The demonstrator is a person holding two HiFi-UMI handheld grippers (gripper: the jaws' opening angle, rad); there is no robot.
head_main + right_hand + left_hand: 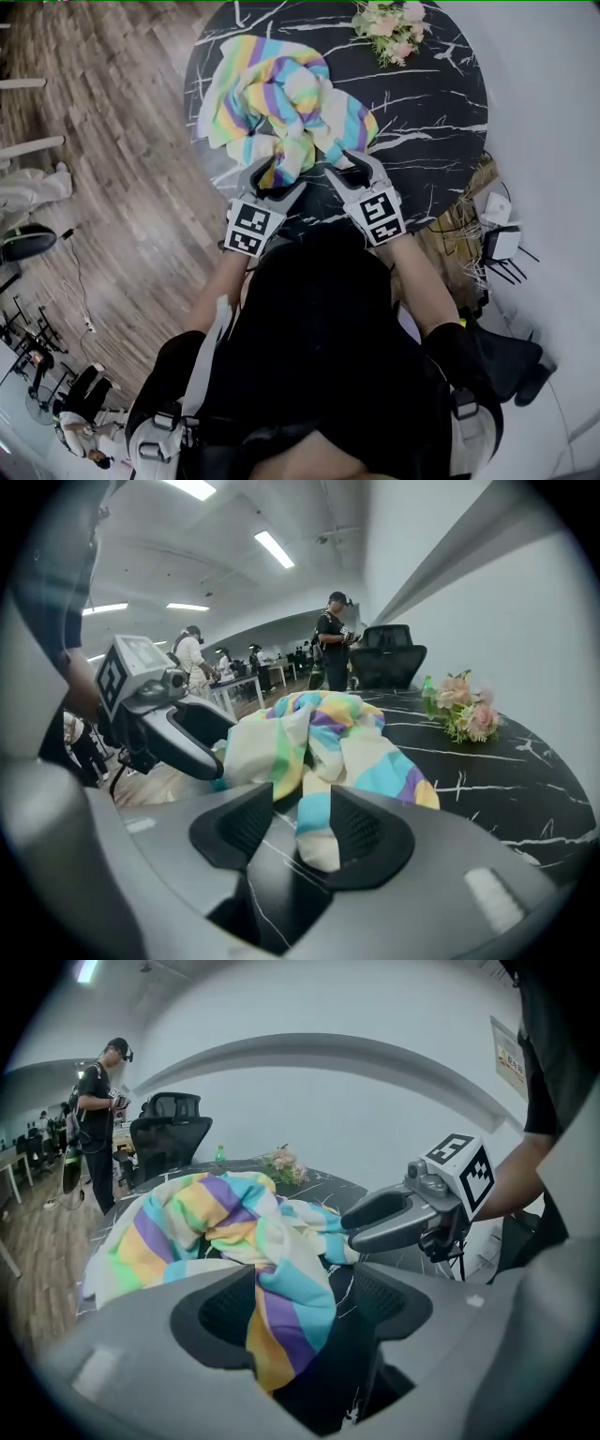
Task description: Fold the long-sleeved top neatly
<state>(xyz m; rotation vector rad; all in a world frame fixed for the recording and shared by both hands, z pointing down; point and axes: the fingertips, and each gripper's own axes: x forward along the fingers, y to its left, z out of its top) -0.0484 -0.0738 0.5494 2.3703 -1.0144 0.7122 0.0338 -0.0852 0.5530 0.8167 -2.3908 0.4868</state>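
lying bunched, the top [281,94] looks soft, light; grip its near edges. left gripper [277,178] and right gripper [345,167] gape, cloth loose between jaws.

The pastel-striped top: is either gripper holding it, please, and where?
Nothing gripped: the left gripper and right gripper are open, each around a near fold of the pastel-striped fabric top.

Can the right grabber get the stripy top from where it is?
Probably yes. A fold of the stripy top lies between the open jaws of the right gripper, with nothing in the way.
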